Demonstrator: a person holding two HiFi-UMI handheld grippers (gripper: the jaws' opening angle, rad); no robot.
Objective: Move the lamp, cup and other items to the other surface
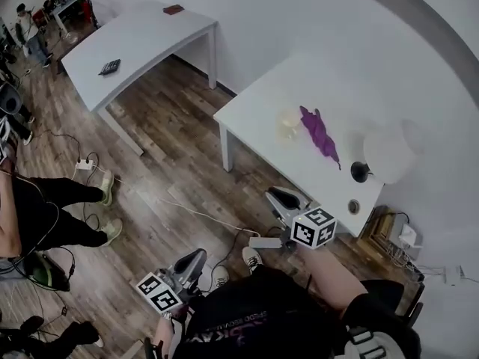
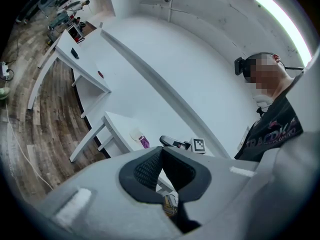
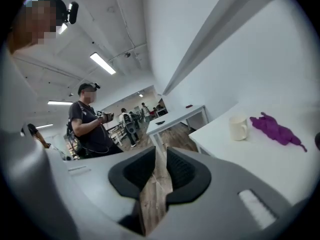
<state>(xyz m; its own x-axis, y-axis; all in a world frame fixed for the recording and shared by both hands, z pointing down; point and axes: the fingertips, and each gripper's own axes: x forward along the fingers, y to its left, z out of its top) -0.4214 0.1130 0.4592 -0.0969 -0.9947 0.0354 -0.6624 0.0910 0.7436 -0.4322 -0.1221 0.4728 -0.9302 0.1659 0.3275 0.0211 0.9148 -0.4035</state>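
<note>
The near white table (image 1: 262, 103) carries a pale cup (image 1: 288, 123), a purple cloth (image 1: 320, 133), a lamp with a white shade (image 1: 389, 152) on a black base (image 1: 361, 172), and a small round thing (image 1: 353, 206) near its front corner. My right gripper (image 1: 281, 199) hovers off that table's front edge, a short way from the round thing. A narrow gap shows between its pads (image 3: 161, 156) with only floor behind; the cup (image 3: 238, 127) and cloth (image 3: 277, 130) lie to its right. My left gripper (image 1: 191, 264) hangs lower over the floor, its tips (image 2: 161, 154) meeting, holding nothing.
A second white table (image 1: 142, 36) stands at the far left with a dark calculator (image 1: 109, 67) and a small reddish item (image 1: 174, 9). A seated person's legs (image 1: 52, 208), a power strip (image 1: 84, 165) and cables lie on the wooden floor. Another person (image 3: 87, 124) stands beyond the right gripper.
</note>
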